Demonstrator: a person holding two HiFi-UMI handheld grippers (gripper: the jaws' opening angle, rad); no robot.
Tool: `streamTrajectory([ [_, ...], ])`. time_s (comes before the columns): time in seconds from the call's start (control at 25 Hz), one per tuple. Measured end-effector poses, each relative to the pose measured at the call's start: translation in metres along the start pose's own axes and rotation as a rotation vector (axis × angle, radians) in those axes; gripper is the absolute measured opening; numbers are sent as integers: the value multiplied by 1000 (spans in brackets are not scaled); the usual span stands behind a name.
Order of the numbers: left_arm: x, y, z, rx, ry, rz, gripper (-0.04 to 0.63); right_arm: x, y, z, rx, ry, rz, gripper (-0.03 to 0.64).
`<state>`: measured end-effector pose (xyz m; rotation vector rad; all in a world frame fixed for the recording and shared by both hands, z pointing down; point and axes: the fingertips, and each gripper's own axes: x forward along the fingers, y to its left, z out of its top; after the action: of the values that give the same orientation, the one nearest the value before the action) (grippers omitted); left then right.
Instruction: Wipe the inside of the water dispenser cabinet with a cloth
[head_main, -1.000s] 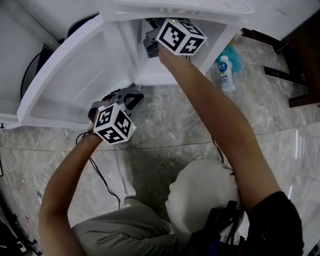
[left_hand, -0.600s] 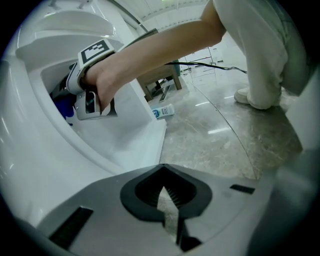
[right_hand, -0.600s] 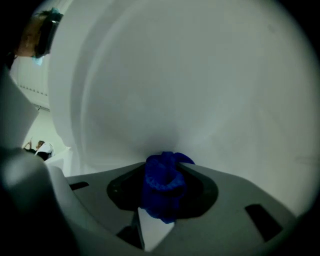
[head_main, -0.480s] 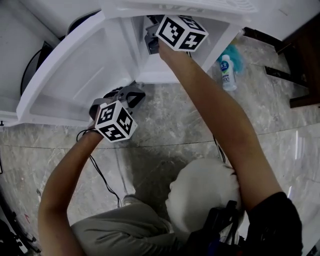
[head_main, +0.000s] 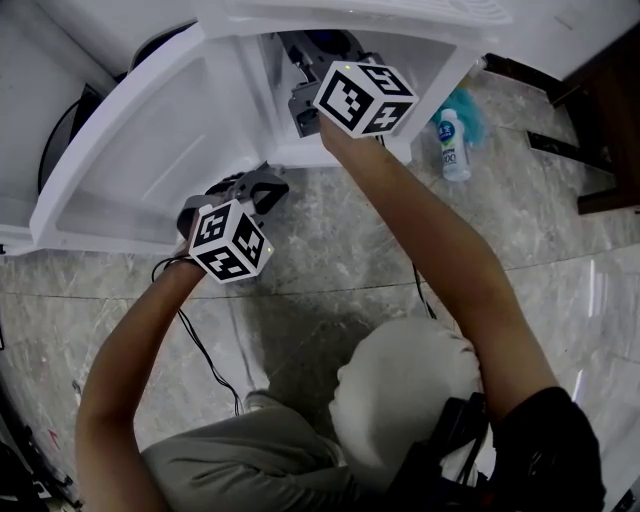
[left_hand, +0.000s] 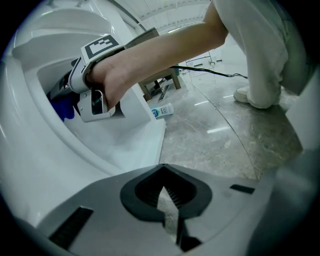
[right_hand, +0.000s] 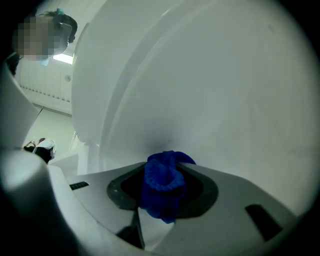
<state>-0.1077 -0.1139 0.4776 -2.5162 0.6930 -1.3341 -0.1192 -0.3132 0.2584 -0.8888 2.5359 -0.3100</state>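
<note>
The right gripper (right_hand: 165, 176) has its jaws clamped on a bunched blue cloth (right_hand: 160, 192) inside the cabinet (head_main: 262, 112). The cloth sits close against the white inner wall, though whether it touches cannot be told. From the head view that gripper's cube and hand hide its jaws, and the cabinet top is cut off. The left gripper (left_hand: 168, 201) has its jaws closed together on nothing, outside the cabinet just below the open door (head_main: 150, 150), and a bottle (head_main: 452, 148) lies on the floor (head_main: 330, 262) to the cabinet's right.
</note>
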Motion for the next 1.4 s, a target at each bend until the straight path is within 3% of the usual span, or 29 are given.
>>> streamTrajectory([
  [0.36,2,-7,-5,6,19,-23,5,36,-24,10,7,1,-67,123],
  [0.68,7,-2,16,24,-23,-13,5,-5,-16,-8,2,121,13,123],
  [0.92,1,16,35,-17,-121,50,5,-62,-18,-22,6,304,31,123],
  [1.08,2,43,66,-67,-213,156,11,-84,-16,-8,-18,378,54,123],
  [1.12,1,52,75,-88,-245,179,32,-88,-15,-3,-29,393,58,123],
  [1.28,-5,88,109,-152,-355,272,223,-105,-7,7,-47,484,77,123],
  [1.4,-15,109,130,-153,-412,337,229,-121,1,4,-36,597,92,123],
])
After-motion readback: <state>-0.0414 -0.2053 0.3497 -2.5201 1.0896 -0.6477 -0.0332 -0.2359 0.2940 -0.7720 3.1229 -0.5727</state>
